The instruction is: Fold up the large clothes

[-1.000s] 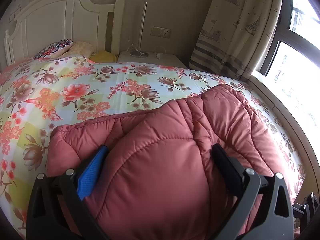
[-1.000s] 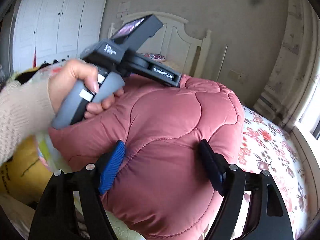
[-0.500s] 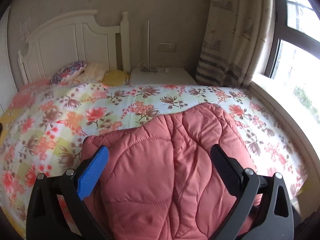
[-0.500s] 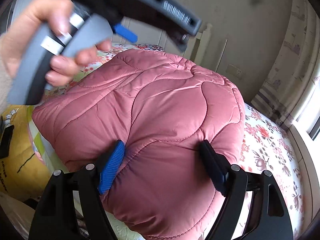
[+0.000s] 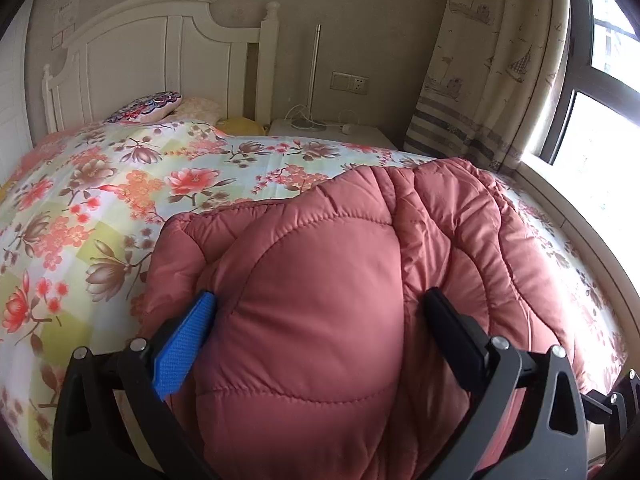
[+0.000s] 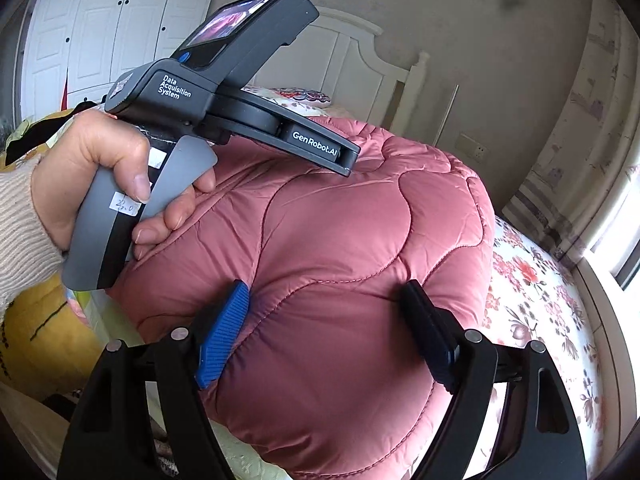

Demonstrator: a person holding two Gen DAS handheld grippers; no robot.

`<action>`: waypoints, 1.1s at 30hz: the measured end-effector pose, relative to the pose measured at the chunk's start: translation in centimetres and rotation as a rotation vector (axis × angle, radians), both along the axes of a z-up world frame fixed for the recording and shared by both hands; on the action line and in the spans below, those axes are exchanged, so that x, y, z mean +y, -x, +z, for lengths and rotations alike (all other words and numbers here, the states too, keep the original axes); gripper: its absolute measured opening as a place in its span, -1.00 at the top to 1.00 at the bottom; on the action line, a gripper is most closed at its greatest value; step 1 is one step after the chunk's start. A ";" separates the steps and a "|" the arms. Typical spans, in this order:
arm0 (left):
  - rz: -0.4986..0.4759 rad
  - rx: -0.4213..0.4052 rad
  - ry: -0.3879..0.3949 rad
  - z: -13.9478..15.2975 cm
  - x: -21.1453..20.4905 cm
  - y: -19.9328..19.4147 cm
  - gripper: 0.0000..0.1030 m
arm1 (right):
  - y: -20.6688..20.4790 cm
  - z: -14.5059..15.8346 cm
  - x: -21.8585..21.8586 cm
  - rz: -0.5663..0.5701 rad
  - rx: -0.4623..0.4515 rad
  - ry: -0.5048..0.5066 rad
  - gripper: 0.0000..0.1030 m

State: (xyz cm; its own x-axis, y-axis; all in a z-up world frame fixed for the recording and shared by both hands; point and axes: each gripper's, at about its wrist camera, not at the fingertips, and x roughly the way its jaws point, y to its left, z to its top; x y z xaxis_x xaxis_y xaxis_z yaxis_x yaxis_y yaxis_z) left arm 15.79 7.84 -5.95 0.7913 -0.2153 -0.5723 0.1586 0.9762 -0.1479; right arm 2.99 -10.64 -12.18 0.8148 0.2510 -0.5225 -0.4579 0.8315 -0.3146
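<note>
**Inspector A:** Progress? Position of the garment?

**Inspector B:** The pink quilted coat (image 6: 360, 248) lies bundled on the near part of the floral bed (image 5: 120, 200), already doubled over, I judge. Flattening and a final fold appear outstanding.

**A:** Grippers?

**B:** Right gripper (image 6: 324, 324) spread wide, a padded bulge between the pads; whether they pinch it, I cannot tell. Left gripper (image 5: 320, 328) likewise straddles a bulge; the left hand (image 6: 120, 184) grips its handle.

**A:** Containers?

**B:** None visible.
</note>
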 end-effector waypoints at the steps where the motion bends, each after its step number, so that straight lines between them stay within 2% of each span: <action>1: 0.000 0.000 0.007 0.0 0.1 0.0 -0.96 | 0.0 0.0 0.0 -0.001 -0.002 0.004 -0.54; 9: 0.006 -0.004 0.066 -0.4 1.1 0.0 -0.96 | -0.1 -0.1 0.1 0.001 -0.004 0.013 -0.55; 20: 0.005 -0.003 0.082 -0.6 1.5 0.0 -0.96 | -0.2 -0.1 0.0 0.001 -0.005 0.017 -0.55; 29: -0.006 0.017 0.142 -1.0 2.3 -0.1 -0.96 | -0.3 0.0 -0.1 0.001 -0.006 0.024 -0.55; 33: -0.004 0.015 0.140 -1.0 2.1 0.0 -0.96 | -0.3 0.0 -0.1 0.001 -0.006 0.025 -0.55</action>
State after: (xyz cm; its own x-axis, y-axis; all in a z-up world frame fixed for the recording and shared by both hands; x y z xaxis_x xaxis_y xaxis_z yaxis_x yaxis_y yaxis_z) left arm 15.82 9.89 -6.93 0.7819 -0.2968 -0.5482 0.1590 0.9452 -0.2850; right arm 3.27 -10.77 -12.20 0.8178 0.2388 -0.5236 -0.4569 0.8226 -0.3384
